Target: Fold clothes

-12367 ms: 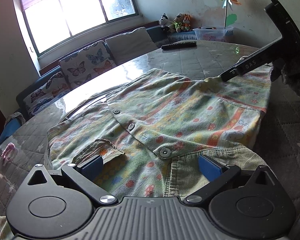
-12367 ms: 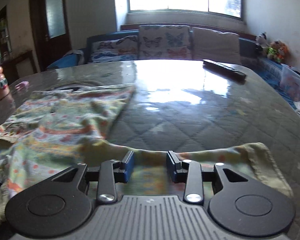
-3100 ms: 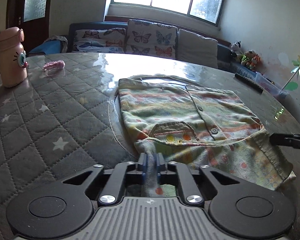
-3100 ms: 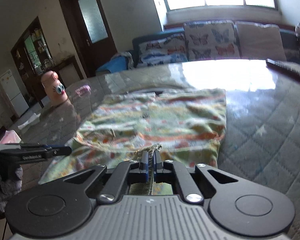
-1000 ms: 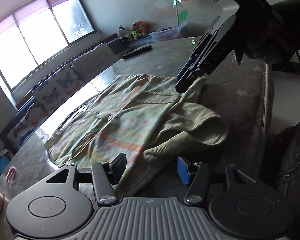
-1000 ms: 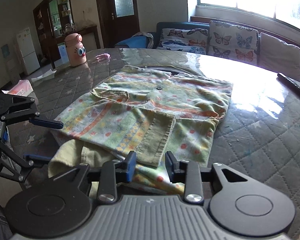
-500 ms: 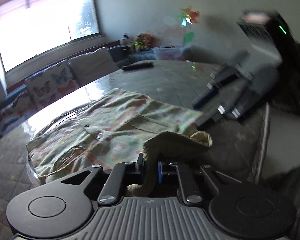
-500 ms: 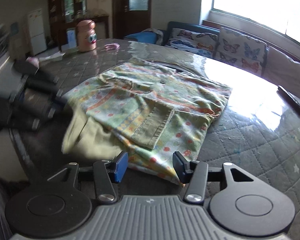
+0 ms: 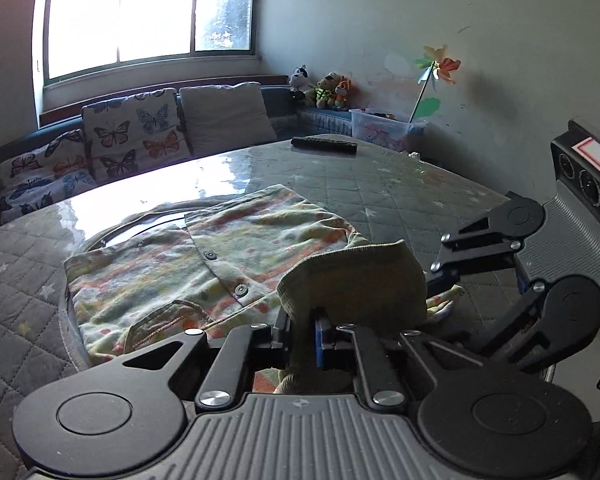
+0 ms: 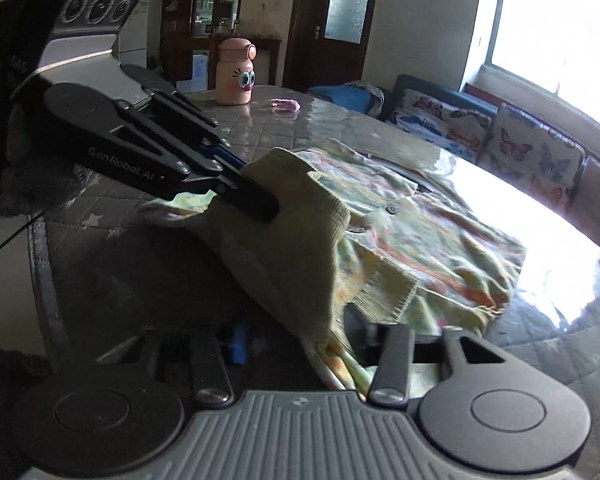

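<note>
shirt (image 9: 220, 264) half folded on bench (image 9: 380, 188). left gripper (image 9: 302, 338) pinches ribbed hem (image 9: 360, 280); right gripper (image 10: 296, 340) closing w/ cloth between, not clamped. bottom fold still left.

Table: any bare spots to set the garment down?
Bare quilted table between the shirt and the remote; also between the shirt and the pink bottle. The near edge is crowded: left gripper and right gripper bunch the hem there.

I see a pink bottle (image 10: 234, 76) at eleven o'clock and a remote (image 9: 324, 145) at twelve on the table (image 9: 400, 192).
</note>
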